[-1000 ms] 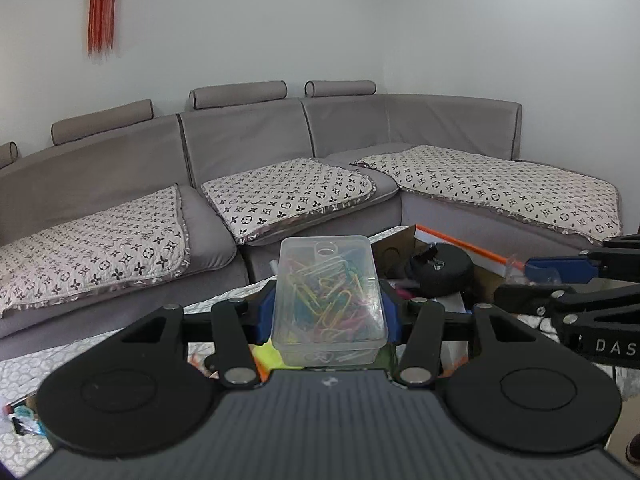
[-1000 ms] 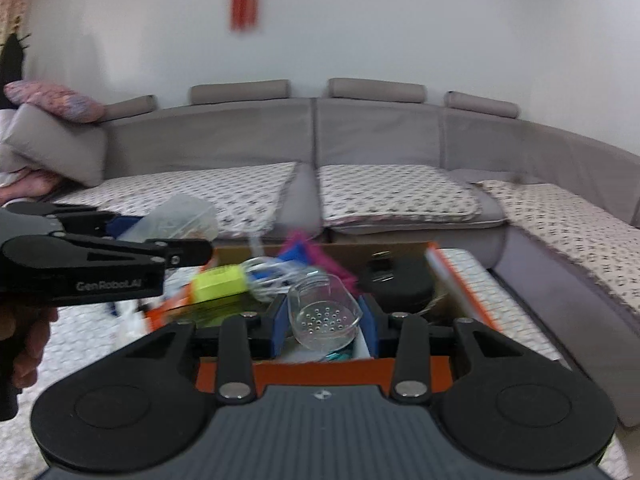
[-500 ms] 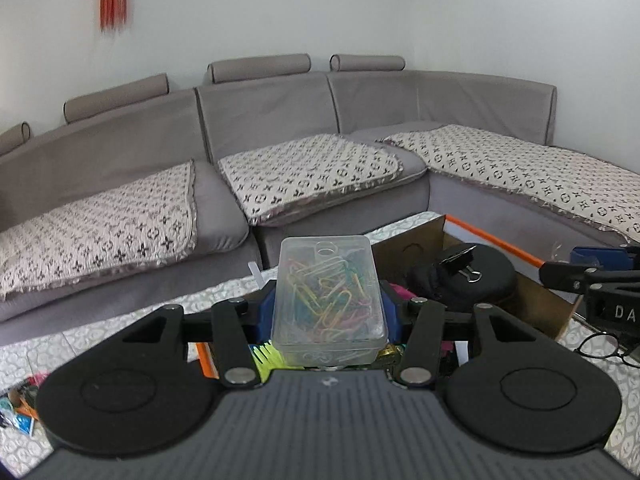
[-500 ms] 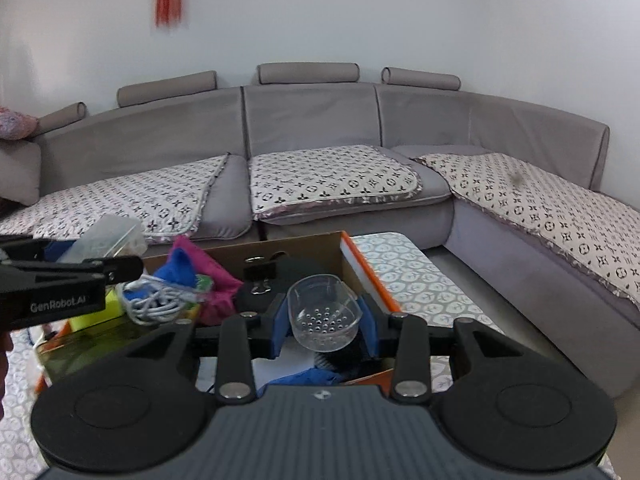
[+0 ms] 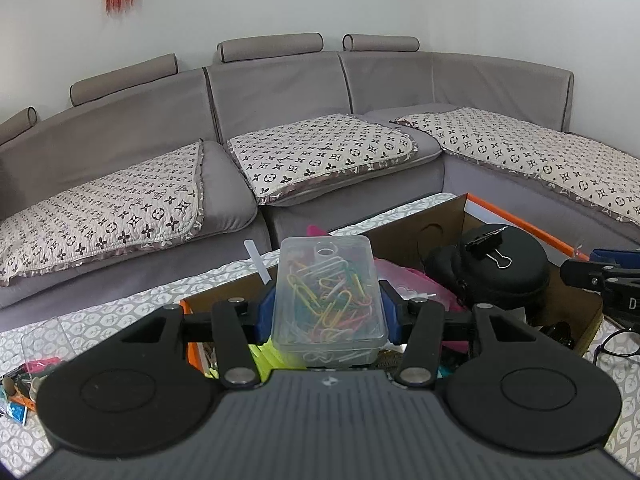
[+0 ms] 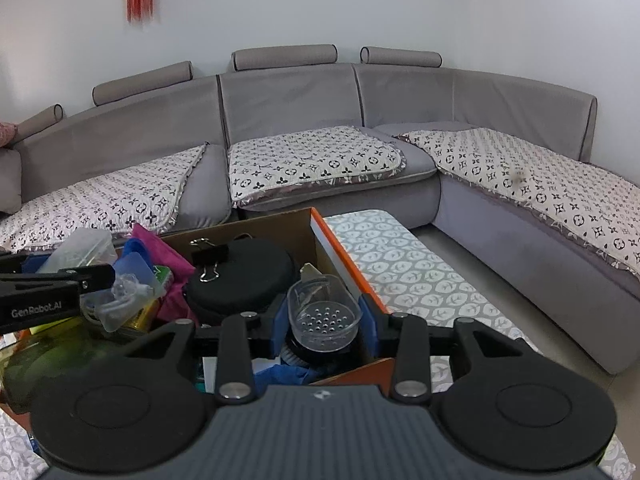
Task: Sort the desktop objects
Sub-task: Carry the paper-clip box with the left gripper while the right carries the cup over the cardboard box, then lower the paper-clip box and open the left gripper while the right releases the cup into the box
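Note:
My left gripper (image 5: 329,314) is shut on a clear plastic box of coloured paper clips (image 5: 328,296), held above the cardboard box (image 5: 436,220). My right gripper (image 6: 325,320) is shut on a small clear container with a perforated bottom (image 6: 323,314), held over the right end of the same cardboard box (image 6: 280,220). In the right wrist view the left gripper (image 6: 60,280) with its clip box (image 6: 80,250) enters from the left. The right gripper's fingertips (image 5: 600,268) show at the right edge of the left wrist view.
The orange-edged cardboard box holds a round black case (image 6: 244,276) with a black binder clip (image 5: 486,246), a pink cloth (image 6: 168,256) and a blue lid (image 6: 134,264). Glasses (image 5: 616,346) and small items (image 5: 24,376) lie on the patterned table (image 6: 400,264). A grey sofa (image 5: 280,92) stands behind.
Both grippers have moved down and over the cardboard box, holding their loads. The box and black case now sit closer and lower in both views.

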Tool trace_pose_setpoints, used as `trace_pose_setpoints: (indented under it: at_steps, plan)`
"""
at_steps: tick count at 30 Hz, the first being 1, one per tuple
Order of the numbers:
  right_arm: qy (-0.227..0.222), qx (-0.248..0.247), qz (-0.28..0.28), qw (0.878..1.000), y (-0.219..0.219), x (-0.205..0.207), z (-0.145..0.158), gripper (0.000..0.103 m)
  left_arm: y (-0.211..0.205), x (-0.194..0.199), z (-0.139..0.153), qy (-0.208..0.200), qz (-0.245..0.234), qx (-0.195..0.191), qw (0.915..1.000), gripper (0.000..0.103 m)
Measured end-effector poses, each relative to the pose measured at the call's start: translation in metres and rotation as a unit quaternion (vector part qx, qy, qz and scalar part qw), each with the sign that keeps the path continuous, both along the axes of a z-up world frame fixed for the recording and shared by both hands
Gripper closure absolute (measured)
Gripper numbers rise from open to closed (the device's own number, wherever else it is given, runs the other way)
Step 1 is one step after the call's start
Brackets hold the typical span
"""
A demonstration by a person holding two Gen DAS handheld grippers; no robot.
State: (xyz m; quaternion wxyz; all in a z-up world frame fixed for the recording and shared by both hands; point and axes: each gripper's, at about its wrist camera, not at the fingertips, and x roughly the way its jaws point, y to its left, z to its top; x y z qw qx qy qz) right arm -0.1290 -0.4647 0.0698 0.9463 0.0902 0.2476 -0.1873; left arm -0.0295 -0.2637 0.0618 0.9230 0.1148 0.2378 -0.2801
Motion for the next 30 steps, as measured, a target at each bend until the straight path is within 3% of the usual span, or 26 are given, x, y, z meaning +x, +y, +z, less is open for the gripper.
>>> trace_pose_setpoints:
  at_steps: [19,21,23,24,30]
  plan:
    - [0.003,0.002,-0.001,1.0,0.0005,0.0086,-0.0015,0.065,-0.0021,0.0026,-0.0029,0.0,-0.003,-0.004,1.0,0.052]
    - [0.001,0.004,-0.003,1.0,0.0002,0.0087,-0.0011,0.054,-0.0032,0.0026,-0.0024,-0.005,0.001,-0.004,1.0,0.047]
    - [0.0,0.003,-0.007,1.0,0.0006,0.0082,-0.0013,0.044,-0.0042,0.0013,-0.0024,-0.012,0.006,0.001,0.9999,0.027]
    - [-0.001,0.003,-0.007,1.0,0.0011,0.0077,-0.0014,0.04,-0.0045,0.0001,-0.0026,-0.016,0.008,0.003,0.9998,0.024]
    - [0.003,0.003,-0.005,1.0,0.0004,0.0082,-0.0017,0.04,-0.0047,-0.0012,-0.0038,-0.018,0.008,0.004,0.9998,0.02]
